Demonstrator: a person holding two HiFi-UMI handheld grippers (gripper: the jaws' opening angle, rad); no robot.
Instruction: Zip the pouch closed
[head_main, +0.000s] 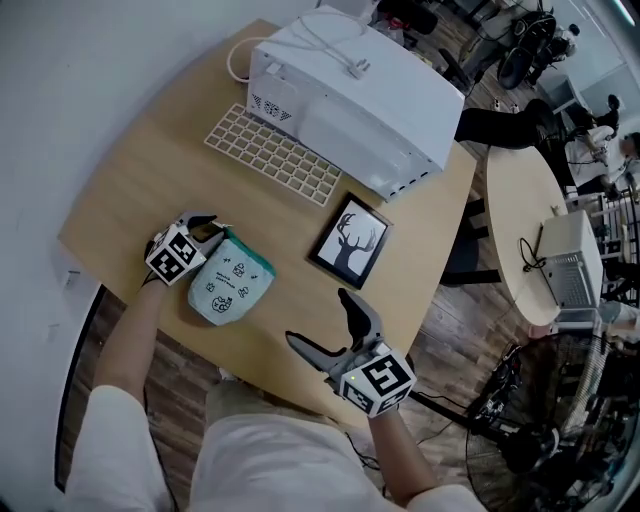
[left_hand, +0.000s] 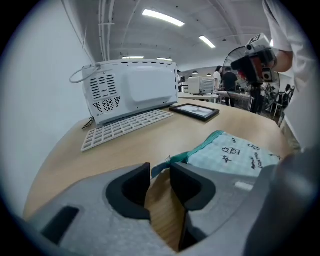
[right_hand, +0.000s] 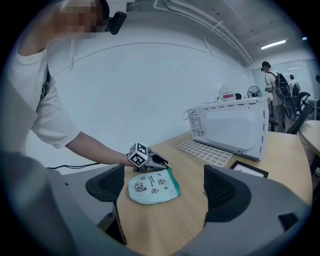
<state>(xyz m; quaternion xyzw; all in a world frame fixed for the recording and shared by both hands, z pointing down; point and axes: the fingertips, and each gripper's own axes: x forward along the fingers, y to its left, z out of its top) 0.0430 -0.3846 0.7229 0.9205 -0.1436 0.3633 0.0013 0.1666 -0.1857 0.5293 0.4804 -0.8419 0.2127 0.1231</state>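
A pale checked pouch with small drawings and a teal zip edge lies flat near the left front of the wooden table. My left gripper sits at its far left corner. In the left gripper view the jaws of that gripper stand a narrow gap apart, and the teal end of the pouch lies between the tips; I see no firm pinch. My right gripper hovers open near the front edge, right of the pouch and apart from it. From the right gripper the pouch shows ahead between the wide jaws.
A white microwave-like box stands at the back with a white keyboard before it. A black-framed deer picture lies right of the pouch. A second round table and a floor fan are to the right.
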